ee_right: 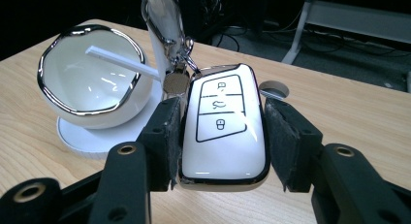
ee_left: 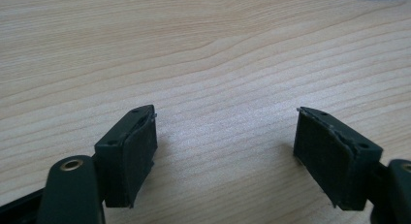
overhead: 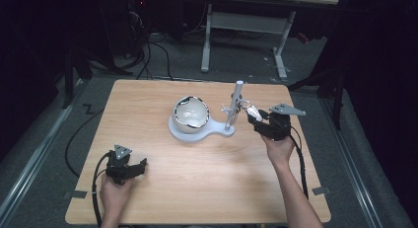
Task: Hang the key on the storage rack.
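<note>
- Clamped between my right gripper's [ee_right: 220, 151] pads: a white car key fob [ee_right: 224, 132] with chrome trim, lower centre of the right gripper view, button face up, three button outlines visible. Both pads press its long sides.
- Key ring [ee_right: 175, 54] at the fob's top end runs up to the white post [ee_right: 162, 20], upper centre of that view. Whether the ring hangs on a peg, cannot tell.
- High view: right gripper [overhead: 257, 120] sits right of centre, just beside the post [overhead: 235, 104]; fob a small white glint at the jaw tips.
- White bowl [ee_right: 89, 76] with chrome rim, upper left of the right gripper view, sits on the stand's round white base [ee_right: 92, 139]. A thin white peg [ee_right: 121, 61] crosses in front of it.
- Left gripper [ee_left: 225, 156]: jaws wide apart, nothing between, only bare wooden table [ee_left: 203, 54] beneath. High view puts it lower left [overhead: 138, 168], well apart from the stand.
</note>
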Available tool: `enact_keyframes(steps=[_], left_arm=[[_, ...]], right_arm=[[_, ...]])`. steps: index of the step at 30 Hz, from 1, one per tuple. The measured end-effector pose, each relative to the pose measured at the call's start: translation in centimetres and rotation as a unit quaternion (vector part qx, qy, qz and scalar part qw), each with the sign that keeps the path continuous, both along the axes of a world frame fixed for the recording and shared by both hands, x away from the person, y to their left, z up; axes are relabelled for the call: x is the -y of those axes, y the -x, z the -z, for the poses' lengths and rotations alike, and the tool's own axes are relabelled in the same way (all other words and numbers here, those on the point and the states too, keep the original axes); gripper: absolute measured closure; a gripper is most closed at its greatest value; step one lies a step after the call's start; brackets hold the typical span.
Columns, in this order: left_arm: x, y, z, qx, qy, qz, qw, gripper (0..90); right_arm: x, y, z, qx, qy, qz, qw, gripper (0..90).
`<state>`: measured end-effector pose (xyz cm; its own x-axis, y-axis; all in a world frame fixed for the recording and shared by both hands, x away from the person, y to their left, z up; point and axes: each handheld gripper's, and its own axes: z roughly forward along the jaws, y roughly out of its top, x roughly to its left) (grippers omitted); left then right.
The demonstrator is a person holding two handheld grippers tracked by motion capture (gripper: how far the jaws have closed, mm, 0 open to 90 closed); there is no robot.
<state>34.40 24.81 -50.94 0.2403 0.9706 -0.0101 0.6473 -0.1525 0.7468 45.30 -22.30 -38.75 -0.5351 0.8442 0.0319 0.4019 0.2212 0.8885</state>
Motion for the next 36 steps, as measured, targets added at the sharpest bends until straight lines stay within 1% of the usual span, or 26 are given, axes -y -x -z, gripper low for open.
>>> enact_keyframes(steps=[9, 15, 26, 36], left_arm=[[0.0, 0.0, 0.0, 0.0, 0.0, 0.0, 1.0, 23.9], [0.0, 0.0, 0.0, 0.0, 0.0, 0.0, 1.0, 23.8], [0.0, 0.0, 0.0, 0.0, 0.0, 0.0, 1.0, 23.9], [0.0, 0.0, 0.0, 0.0, 0.0, 0.0, 1.0, 23.8]], right_arm=[[-0.2, 0.0, 0.8, -0.006, 0.0, 0.0, 1.0, 49.8], [-0.6, 0.0, 1.3, -0.01, 0.007, -0.001, 0.9999, 49.8], [-1.5, -0.4, 2.1, -0.018, 0.01, -0.006, 0.9998, 49.8], [-1.8, -0.7, 3.1, -0.023, 0.005, -0.002, 0.9997, 49.7]])
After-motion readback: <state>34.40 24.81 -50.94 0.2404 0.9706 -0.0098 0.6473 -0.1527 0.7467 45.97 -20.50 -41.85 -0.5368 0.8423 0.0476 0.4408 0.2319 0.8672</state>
